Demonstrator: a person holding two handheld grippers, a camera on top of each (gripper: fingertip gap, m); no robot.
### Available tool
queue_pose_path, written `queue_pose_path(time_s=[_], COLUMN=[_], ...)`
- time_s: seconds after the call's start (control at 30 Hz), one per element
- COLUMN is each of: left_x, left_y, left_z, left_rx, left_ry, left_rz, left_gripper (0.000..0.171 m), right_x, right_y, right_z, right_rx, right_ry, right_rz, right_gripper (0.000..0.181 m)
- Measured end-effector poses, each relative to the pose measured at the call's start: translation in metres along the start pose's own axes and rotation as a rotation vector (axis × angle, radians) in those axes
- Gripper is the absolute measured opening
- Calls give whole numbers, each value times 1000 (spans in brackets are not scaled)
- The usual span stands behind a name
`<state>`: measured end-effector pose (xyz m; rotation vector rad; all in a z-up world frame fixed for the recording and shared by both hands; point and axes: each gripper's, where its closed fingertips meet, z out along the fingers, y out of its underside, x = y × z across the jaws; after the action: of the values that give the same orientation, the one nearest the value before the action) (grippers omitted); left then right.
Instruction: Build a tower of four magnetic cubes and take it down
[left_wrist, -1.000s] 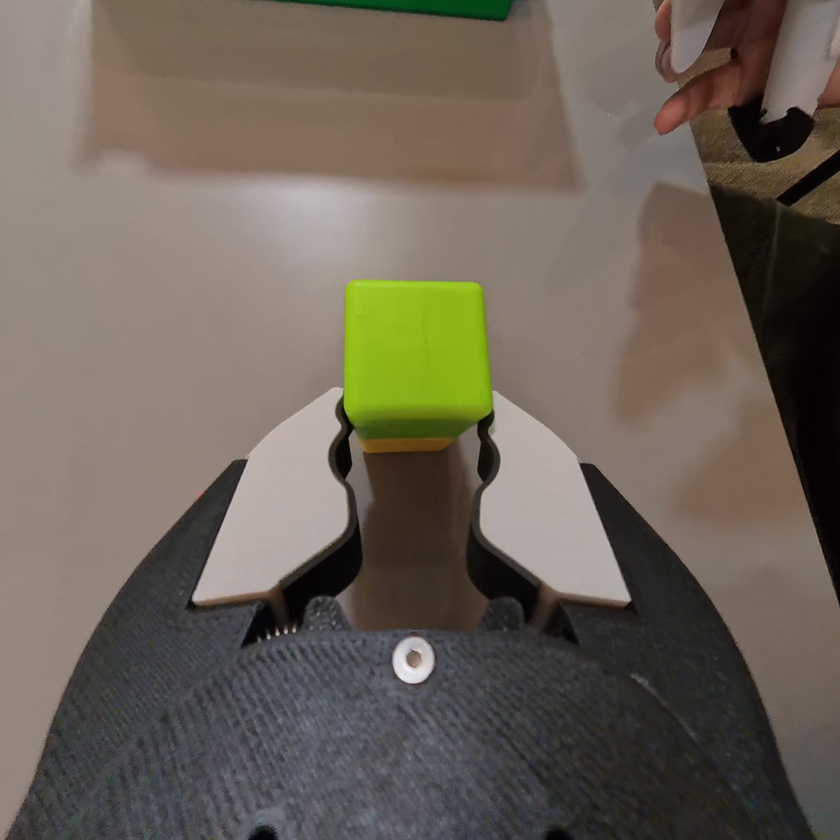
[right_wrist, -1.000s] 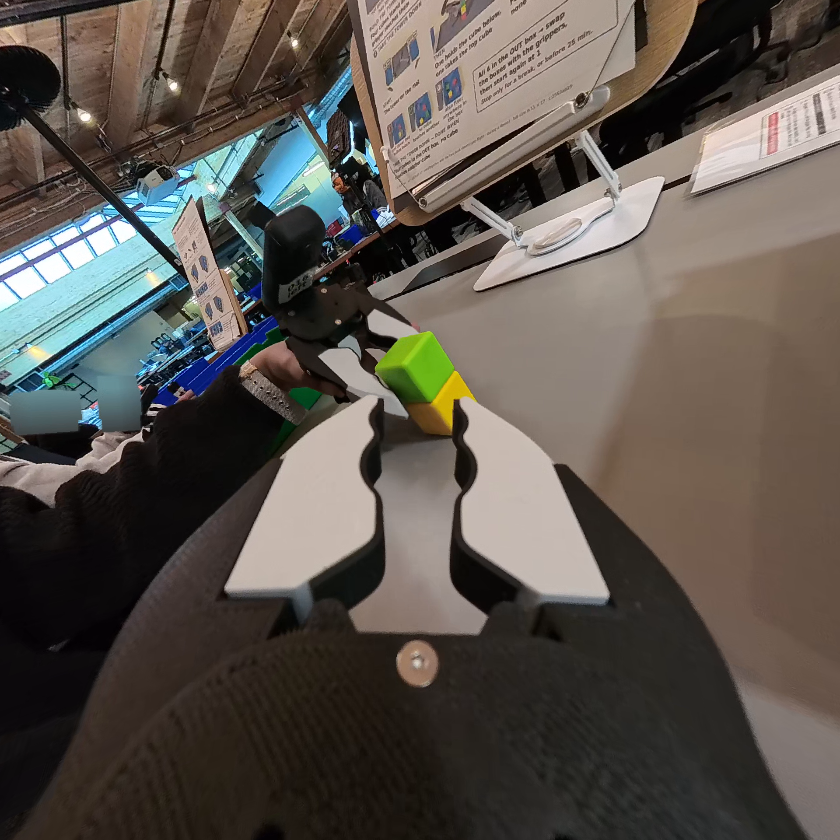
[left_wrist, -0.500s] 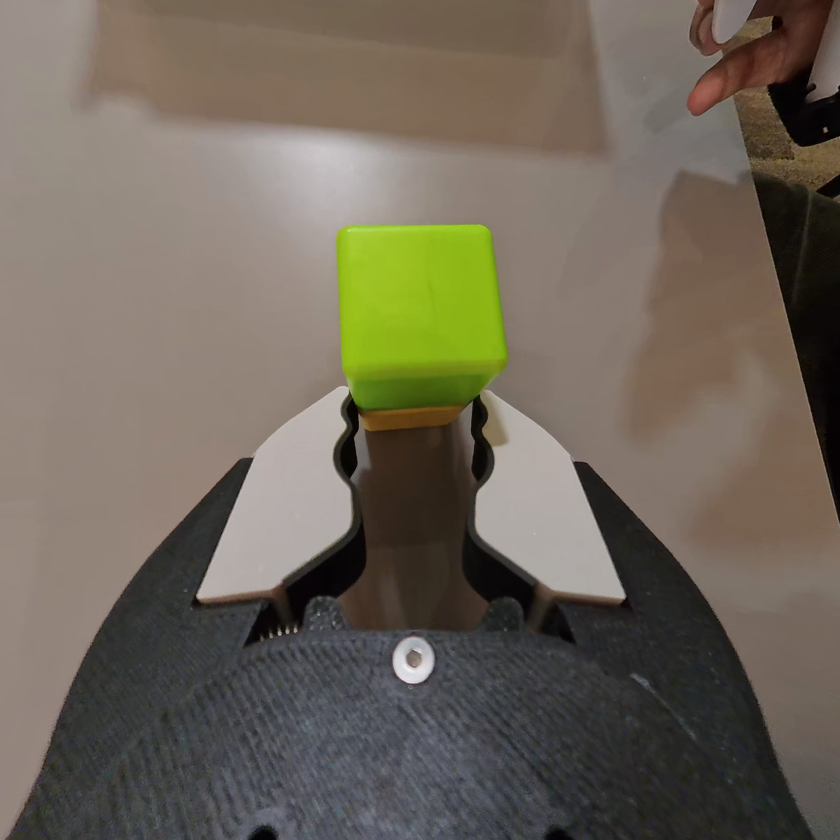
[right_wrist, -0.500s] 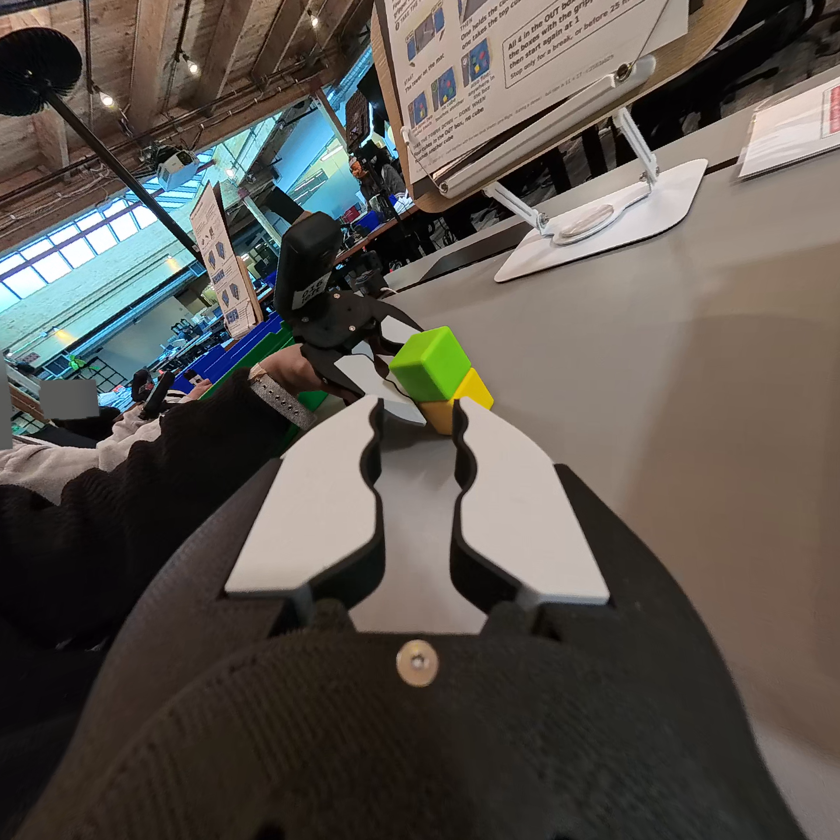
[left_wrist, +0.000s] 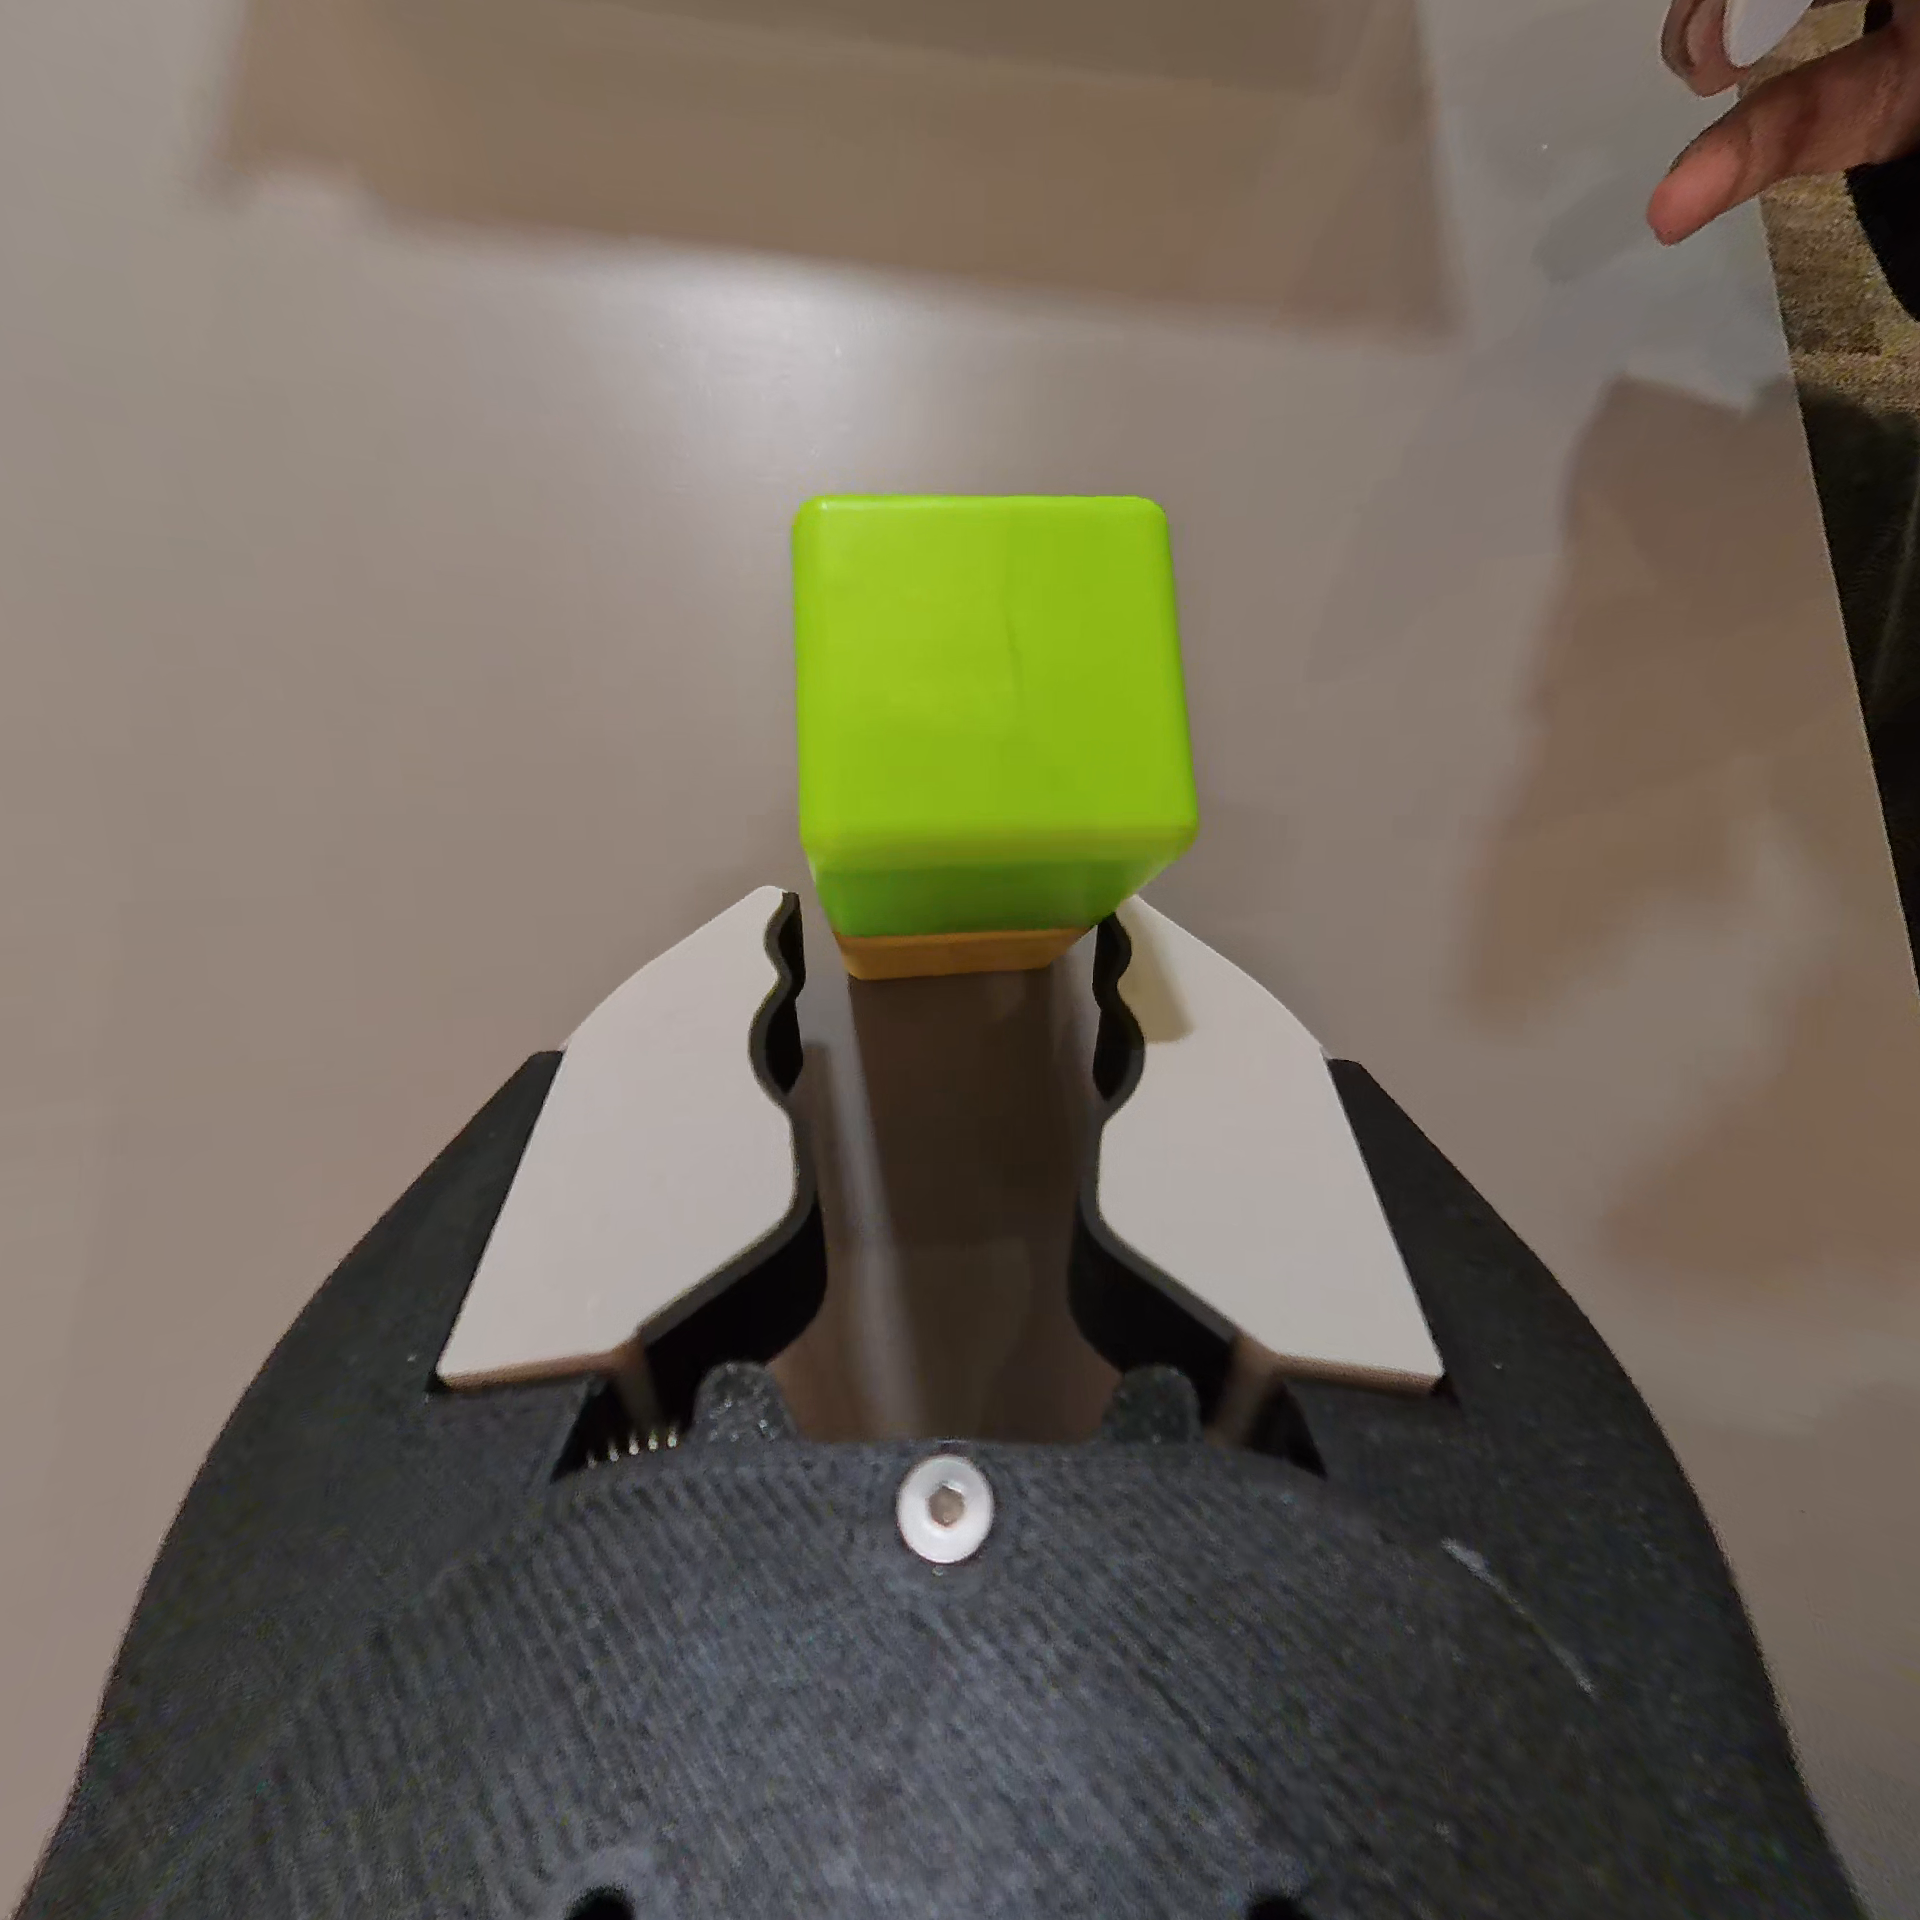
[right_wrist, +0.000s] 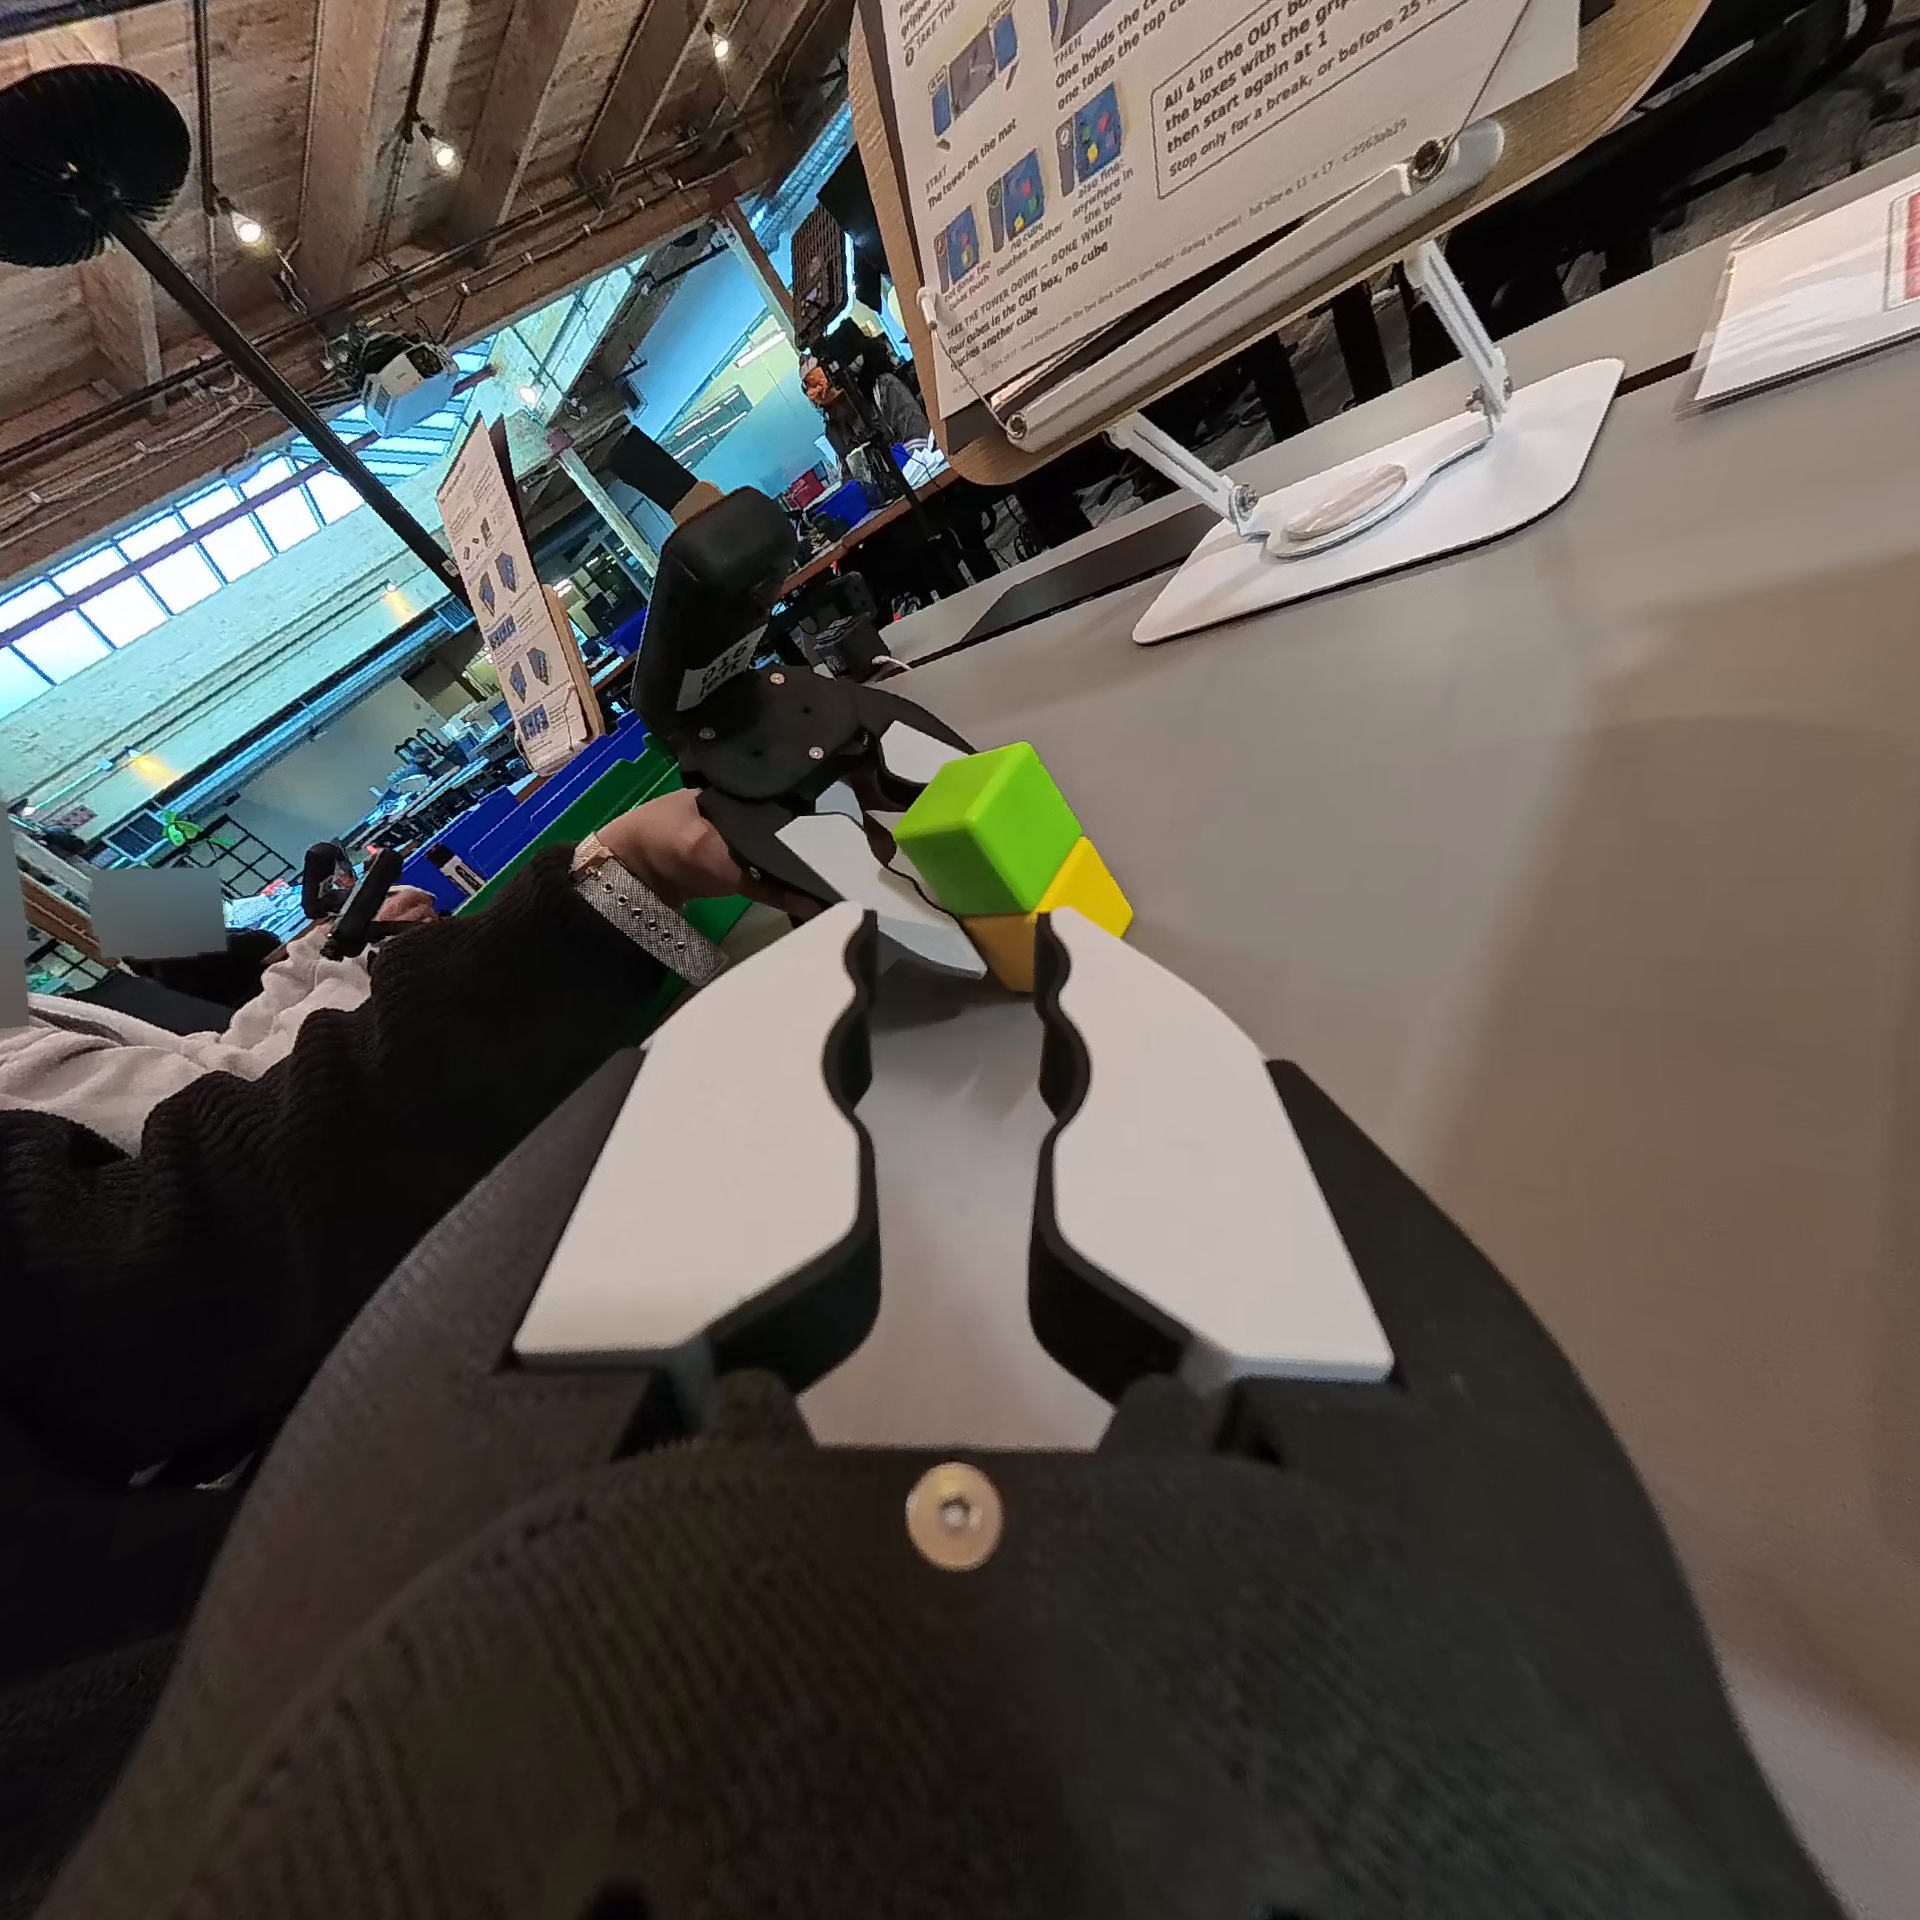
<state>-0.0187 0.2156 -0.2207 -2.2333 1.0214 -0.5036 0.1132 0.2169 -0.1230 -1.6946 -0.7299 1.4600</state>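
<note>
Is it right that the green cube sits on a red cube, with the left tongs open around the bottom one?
Not quite: the cube under the green cube is yellow, not red, as the right wrist view shows. The rest holds: the left tongs stand open on either side of the bottom cube.

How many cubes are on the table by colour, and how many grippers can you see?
Green cube: 1, sitting on top of the yellow one
Yellow cube: 1, on the grey table
Grippers: 2, the left gripper with its fingers at the stack, and the right gripper a little short of it, open
Total: 4
</note>
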Motion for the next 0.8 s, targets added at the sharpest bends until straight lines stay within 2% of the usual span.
queue_pose_path(time_s=[0.8], left_x=[-2], left_y=[2], left_z=[-2], left_rx=[-15], left_ry=[-3], left_rz=[-20], left_gripper=[53], right_x=[0], right_y=[0], right_z=[0], right_rx=[0], right_ry=[-2], right_rz=[3], right_gripper=[29])
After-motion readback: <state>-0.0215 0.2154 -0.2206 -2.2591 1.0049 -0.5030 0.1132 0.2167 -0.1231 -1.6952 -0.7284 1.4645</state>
